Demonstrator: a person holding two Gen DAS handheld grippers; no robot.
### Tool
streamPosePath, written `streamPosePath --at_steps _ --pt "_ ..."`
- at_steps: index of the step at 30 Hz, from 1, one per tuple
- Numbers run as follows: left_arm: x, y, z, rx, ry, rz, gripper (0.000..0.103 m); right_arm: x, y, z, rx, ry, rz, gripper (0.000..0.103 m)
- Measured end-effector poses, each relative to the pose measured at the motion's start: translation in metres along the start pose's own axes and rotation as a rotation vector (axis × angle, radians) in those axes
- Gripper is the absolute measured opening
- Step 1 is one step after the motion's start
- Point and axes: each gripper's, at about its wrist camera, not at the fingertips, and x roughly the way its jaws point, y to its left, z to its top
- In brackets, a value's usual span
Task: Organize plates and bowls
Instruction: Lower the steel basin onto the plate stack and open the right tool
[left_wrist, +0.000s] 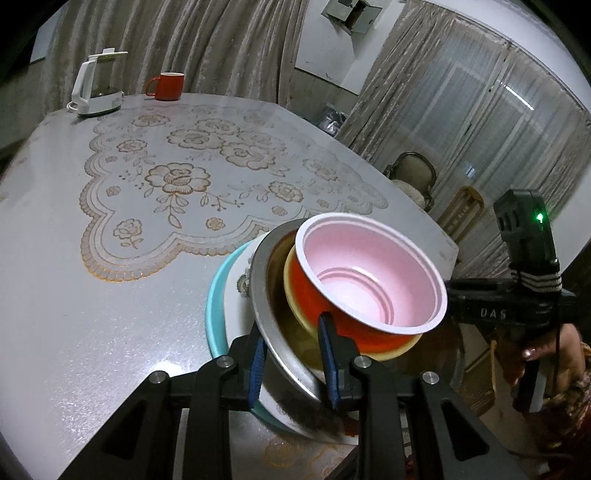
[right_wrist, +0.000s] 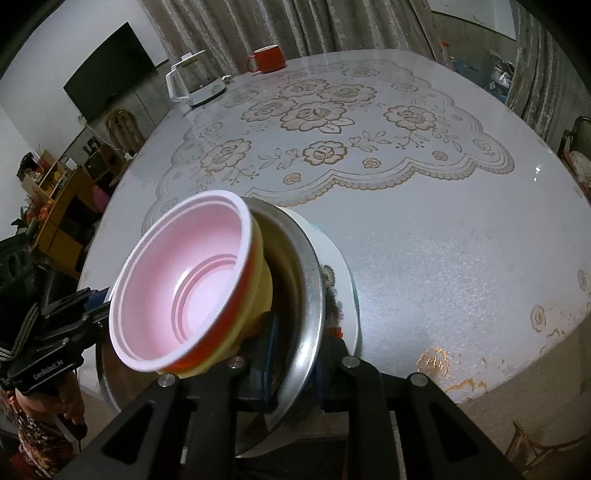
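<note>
Left wrist view: red bowl (left_wrist: 354, 295) w/ pink inside nested in yellow bowl (left_wrist: 295, 295), in steel bowl (left_wrist: 262, 280), on plate (left_wrist: 218, 302) at table (left_wrist: 110, 314) edge, left gripper (left_wrist: 291, 354) clamped on steel rim, right gripper (right_wrist: 291, 362) angled down, straddling opposite rim, grip unclear.

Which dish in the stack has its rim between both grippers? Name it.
The steel bowl: metal, unlike the red bowl and yellow bowl nested inside it or the plates beneath.

Stack of plates (left_wrist: 221, 291) is sitting at near edge of bench (left_wrist: 110, 314). On plates: wide bowl (left_wrist: 273, 332); in it two smaller bowls (left_wrist: 369, 273), nested and tilted. Kettle (left_wrist: 98, 86) and mug (left_wrist: 166, 85) are standing far behind stack, mug just right of kettle. Chair (left_wrist: 410, 177) is standing beyond bench, right of stack.
</note>
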Motion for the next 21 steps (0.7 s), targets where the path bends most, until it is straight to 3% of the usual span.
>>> streamPosePath --at_steps 6,10,21 --pt "-0.002 0.000 -0.001 0.005 0.004 -0.001 0.026 -0.006 -0.006 -0.011 0.032 0.014 0.042 0.027" --pt "-0.006 -0.002 -0.006 0.013 0.008 0.004 0.026 -0.010 -0.006 -0.025 0.025 -0.005 0.104 0.021" --pt "-0.008 -0.016 -0.012 0.037 0.001 0.124 0.026 -0.011 -0.003 -0.033 0.057 -0.068 0.127 0.022"
